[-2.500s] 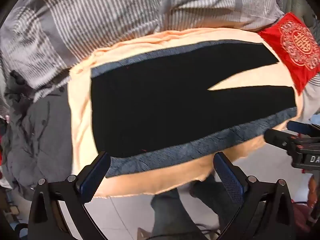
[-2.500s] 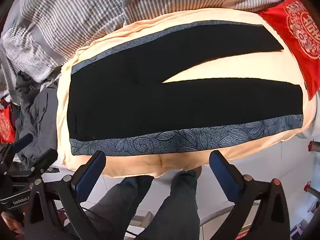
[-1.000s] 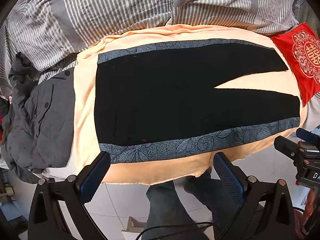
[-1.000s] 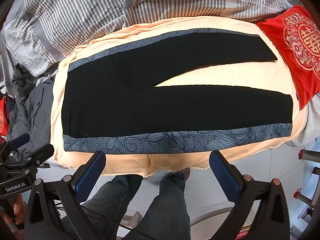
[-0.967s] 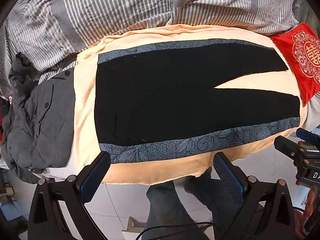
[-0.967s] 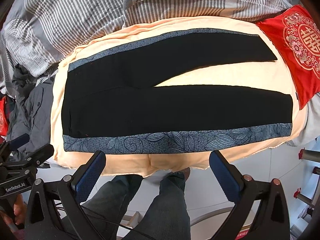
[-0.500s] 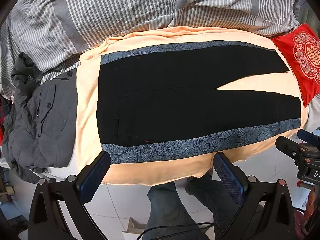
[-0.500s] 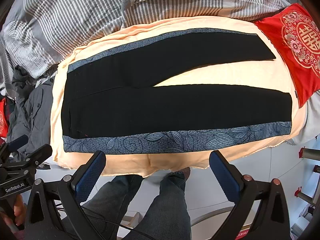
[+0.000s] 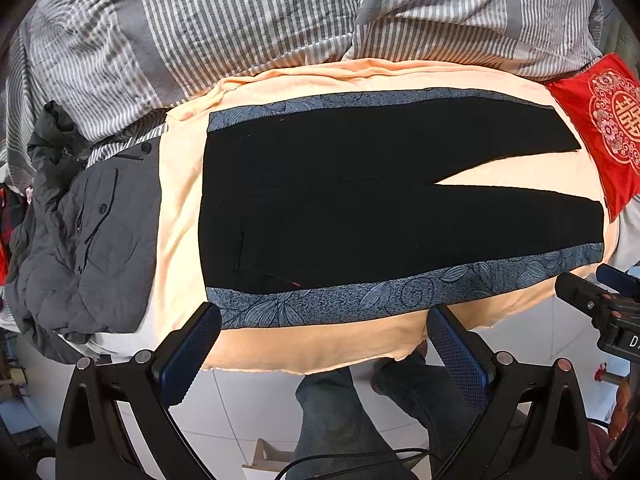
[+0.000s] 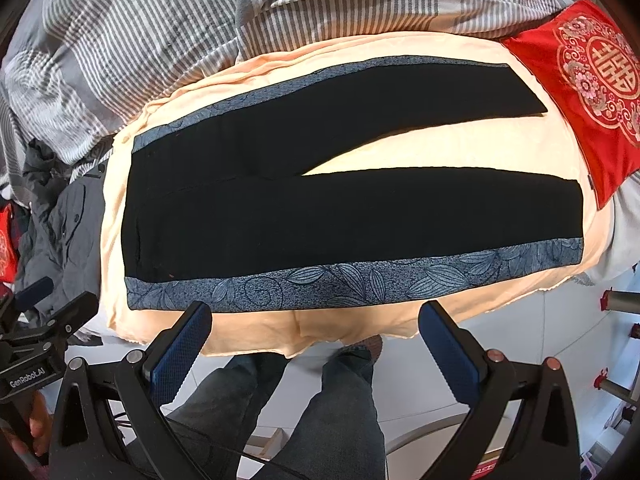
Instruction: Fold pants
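Note:
Black pants with blue leaf-patterned side stripes lie spread flat on a peach sheet on a bed, waist to the left, the two legs splayed apart to the right. My left gripper hovers open in front of the near bed edge, below the waist half. Below the middle of the near leg, my right gripper also stands open and holds nothing. Neither one touches the pants.
A striped grey duvet is bunched behind the sheet. A dark grey jacket lies at the left end, a red embroidered cushion at the right. A person's legs stand on the tiled floor by the bed.
Both grippers have drawn back and risen a little, so more of the bed and jacket shows. The pants have not moved. Both grippers stayed open.

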Demonstrator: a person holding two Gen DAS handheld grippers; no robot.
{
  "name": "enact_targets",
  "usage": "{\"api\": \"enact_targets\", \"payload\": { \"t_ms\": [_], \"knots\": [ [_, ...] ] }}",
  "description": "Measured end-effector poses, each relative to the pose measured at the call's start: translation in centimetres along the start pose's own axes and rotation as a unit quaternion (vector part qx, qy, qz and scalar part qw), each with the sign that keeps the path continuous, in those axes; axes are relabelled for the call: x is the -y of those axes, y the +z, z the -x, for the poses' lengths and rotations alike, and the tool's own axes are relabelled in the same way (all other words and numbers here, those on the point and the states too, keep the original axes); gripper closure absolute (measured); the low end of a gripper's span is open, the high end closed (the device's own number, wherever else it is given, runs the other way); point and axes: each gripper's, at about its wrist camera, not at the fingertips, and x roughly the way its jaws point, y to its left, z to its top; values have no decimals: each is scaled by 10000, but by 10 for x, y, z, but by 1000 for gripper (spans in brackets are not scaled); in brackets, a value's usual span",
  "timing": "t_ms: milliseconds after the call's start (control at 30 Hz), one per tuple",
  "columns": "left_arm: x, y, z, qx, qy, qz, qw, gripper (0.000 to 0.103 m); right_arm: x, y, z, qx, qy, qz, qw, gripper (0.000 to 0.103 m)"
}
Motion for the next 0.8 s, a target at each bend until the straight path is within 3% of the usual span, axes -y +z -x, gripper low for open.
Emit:
{"api": "enact_targets", "payload": {
  "t_ms": [433, 800],
  "knots": [
    [16, -14, -7, -20, 68, 432, 9990, 0, 31, -2, -2, -45, 71, 187, 9998, 0],
    [24, -35, -18, -301, 71, 776, 9965, 0, 64, -20, -7, -258, 343, -133, 9990, 0]
  ]
}}
